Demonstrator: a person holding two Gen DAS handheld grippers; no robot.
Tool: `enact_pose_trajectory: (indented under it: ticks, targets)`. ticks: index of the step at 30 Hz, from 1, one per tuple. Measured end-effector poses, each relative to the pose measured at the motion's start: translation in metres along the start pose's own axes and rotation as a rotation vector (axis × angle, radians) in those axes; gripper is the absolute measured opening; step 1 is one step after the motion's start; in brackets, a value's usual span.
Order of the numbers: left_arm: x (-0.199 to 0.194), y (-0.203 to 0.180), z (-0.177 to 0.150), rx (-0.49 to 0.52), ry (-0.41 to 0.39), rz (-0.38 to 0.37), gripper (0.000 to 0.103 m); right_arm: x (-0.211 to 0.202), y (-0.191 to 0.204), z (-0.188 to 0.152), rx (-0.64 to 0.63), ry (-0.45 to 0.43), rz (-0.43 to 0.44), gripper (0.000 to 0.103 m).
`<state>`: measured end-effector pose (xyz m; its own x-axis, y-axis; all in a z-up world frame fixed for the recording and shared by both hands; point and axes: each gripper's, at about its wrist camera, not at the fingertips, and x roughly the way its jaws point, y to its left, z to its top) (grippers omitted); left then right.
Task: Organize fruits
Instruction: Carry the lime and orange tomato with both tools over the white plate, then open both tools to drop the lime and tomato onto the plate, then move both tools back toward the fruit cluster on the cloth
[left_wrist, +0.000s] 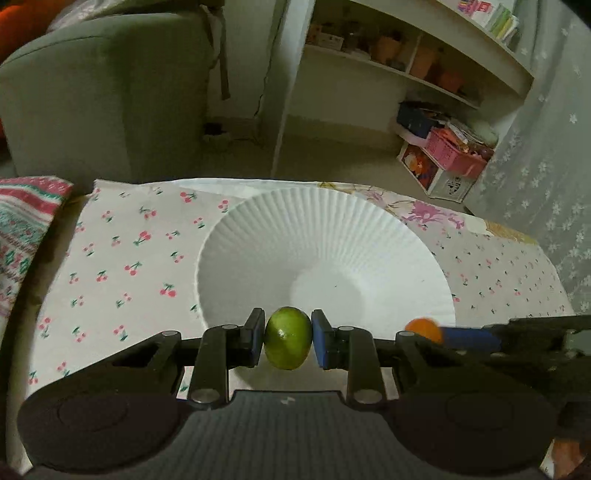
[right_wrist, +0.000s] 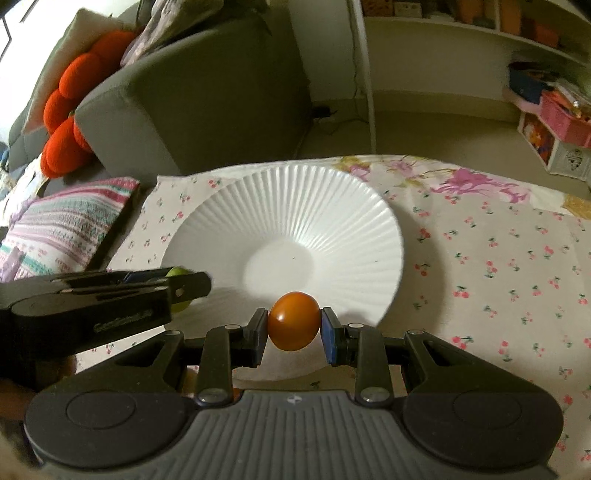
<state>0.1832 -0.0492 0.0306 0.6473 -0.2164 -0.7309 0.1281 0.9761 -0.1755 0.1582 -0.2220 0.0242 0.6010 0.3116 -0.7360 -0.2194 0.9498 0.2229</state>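
Now the left gripper (left_wrist: 288, 339) squeezes a green lime (left_wrist: 287, 338) tight in its jaws, and the right gripper (right_wrist: 294, 322) squeezes an orange fruit (right_wrist: 293, 321) the same way. Just past both sets of jaws sits a white ribbed plate (right_wrist: 295, 206) on a cherry-print cloth (right_wrist: 498, 280).

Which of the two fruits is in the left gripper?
The green lime, clamped in the left gripper; the right gripper holds the orange fruit.

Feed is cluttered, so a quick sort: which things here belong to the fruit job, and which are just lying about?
Job: green lime in left gripper; orange fruit in right gripper; white ribbed bowl.
Lying about: striped cushion, grey sofa, shelves, pink basket.
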Motion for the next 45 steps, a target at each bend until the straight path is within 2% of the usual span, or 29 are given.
enact_pose_trajectory:
  ticks: [16,23,28,31,34,36,38,41,45]
  targets:
    - [0.016,-0.008,-0.003,0.046,0.007,0.017,0.014,0.015,0.008,-0.003,-0.087,-0.006,-0.036,0.027]
    - [0.008,-0.011,-0.002,0.045,-0.007,0.023,0.017,0.01,0.008,-0.002,-0.072,-0.009,-0.04,0.028]
    - [-0.002,-0.017,-0.003,0.094,-0.025,0.075,0.02,0.0,0.006,-0.001,-0.041,-0.018,-0.047,0.029]
    - [-0.006,-0.019,-0.004,0.101,-0.022,0.079,0.02,-0.009,0.005,0.001,-0.019,-0.037,-0.044,0.031]
    - [-0.013,-0.015,-0.004,0.081,-0.018,0.073,0.021,-0.014,0.006,0.0,-0.012,-0.045,-0.07,0.044]
    - [-0.019,-0.015,-0.005,0.079,-0.017,0.092,0.024,-0.018,0.006,-0.001,-0.007,-0.05,-0.077,0.056]
    - [-0.025,-0.016,-0.006,0.08,-0.02,0.099,0.026,-0.022,0.006,-0.001,-0.005,-0.054,-0.081,0.062]
    - [-0.034,-0.016,-0.009,0.08,-0.016,0.099,0.028,-0.028,0.007,-0.003,-0.004,-0.06,-0.087,0.068]
    - [-0.048,-0.016,-0.012,0.078,-0.024,0.112,0.037,-0.038,0.01,-0.007,0.007,-0.074,-0.084,0.075]
